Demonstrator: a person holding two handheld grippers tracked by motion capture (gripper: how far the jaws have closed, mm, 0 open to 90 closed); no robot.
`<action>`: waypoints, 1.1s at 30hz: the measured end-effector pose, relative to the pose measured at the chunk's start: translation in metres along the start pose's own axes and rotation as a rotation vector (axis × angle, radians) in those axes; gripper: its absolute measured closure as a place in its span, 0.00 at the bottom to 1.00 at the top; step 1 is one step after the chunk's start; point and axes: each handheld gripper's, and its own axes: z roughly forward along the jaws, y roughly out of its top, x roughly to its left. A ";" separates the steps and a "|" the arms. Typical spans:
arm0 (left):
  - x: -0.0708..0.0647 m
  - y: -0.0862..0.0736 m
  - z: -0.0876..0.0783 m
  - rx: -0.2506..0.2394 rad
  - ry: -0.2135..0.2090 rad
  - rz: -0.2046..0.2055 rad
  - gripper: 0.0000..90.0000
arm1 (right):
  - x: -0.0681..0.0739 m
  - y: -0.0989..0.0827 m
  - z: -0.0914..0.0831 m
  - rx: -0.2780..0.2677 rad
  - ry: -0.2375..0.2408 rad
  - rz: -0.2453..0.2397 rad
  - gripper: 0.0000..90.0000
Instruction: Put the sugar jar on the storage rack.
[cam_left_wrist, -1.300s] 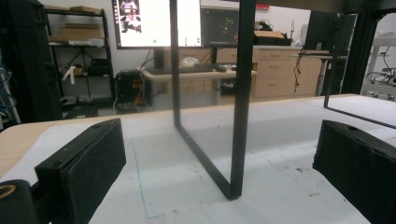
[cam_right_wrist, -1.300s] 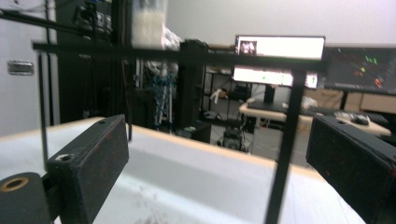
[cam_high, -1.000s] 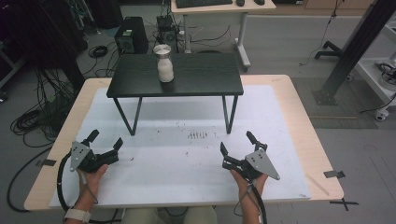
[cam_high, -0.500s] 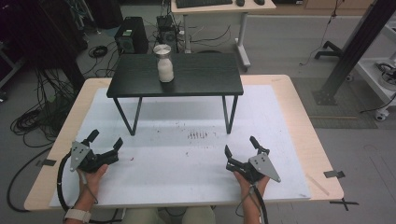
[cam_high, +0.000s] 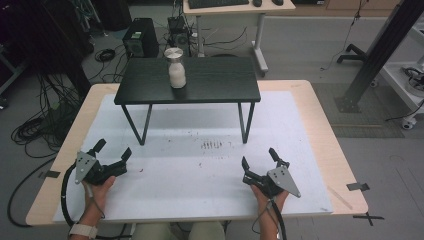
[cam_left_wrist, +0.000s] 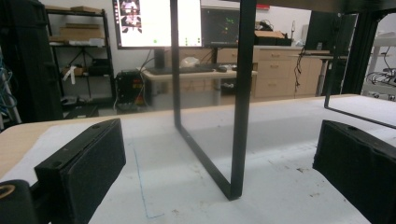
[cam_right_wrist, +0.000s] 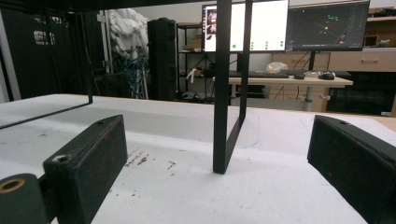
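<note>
Right gripper (cam_high: 260, 161) drifted slightly back toward near edge, settling low on mat (cam_high: 200, 170); left gripper (cam_high: 112, 151) unmoved. Both jaws wide apart, holding nothing. Jar (cam_high: 175, 68) upright on black stand (cam_high: 215, 80), well apart from both. Likely start pose; reach not begun.

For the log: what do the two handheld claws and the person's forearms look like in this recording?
Both are black two-jaw tools. The left claw and right claw each carry a grey three-cornered plate on top and trail a black cable. In the gripper views the jaws are thick, blocky black pads with small screw holes. The forearms are bare of sleeves; the left wrist wears a light band.
</note>
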 end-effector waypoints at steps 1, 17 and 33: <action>0.000 0.000 0.000 0.000 0.000 0.000 0.03 | 0.000 0.000 0.000 0.006 0.004 -0.003 0.05; 0.000 0.000 0.000 0.000 0.001 0.000 0.03 | 0.000 0.000 0.001 0.014 0.003 0.005 0.06; 0.000 0.000 0.000 0.000 0.001 0.000 0.03 | 0.000 0.000 0.002 0.032 0.000 0.003 0.06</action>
